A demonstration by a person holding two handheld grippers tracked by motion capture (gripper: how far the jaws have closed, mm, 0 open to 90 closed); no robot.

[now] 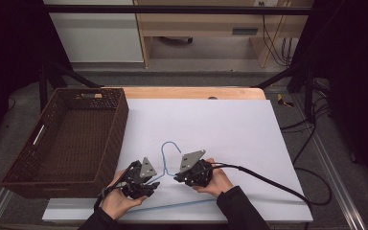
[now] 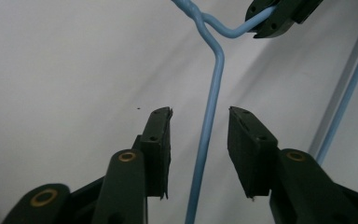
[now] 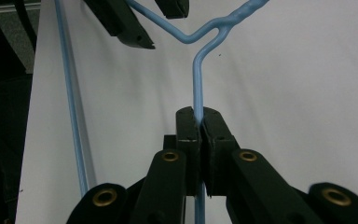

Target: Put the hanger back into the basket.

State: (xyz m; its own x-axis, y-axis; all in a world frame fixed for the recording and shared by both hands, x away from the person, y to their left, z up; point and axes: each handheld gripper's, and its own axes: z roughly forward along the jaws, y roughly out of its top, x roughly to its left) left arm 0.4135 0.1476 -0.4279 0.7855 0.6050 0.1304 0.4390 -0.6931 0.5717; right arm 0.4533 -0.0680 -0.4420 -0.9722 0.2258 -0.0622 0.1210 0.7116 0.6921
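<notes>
A light blue wire hanger (image 1: 165, 155) lies on the white sheet (image 1: 220, 124) near the front edge, its hook pointing away from the person. My left gripper (image 1: 153, 184) is at the hanger's left shoulder. In the left gripper view it (image 2: 200, 113) stands open, with the hanger wire (image 2: 212, 98) running between the jaws and touching neither. My right gripper (image 1: 178, 178) is at the right shoulder. In the right gripper view it (image 3: 196, 113) is shut on the wire (image 3: 196, 79). The other gripper (image 2: 263, 18) (image 3: 165, 28) appears at the top of each gripper view.
A brown wicker basket (image 1: 120, 124) with nothing in it stands at the left, its right wall along the sheet's edge. The right gripper's black cable (image 1: 268, 179) trails off to the right. A wooden table edge (image 1: 191, 92) runs along the back.
</notes>
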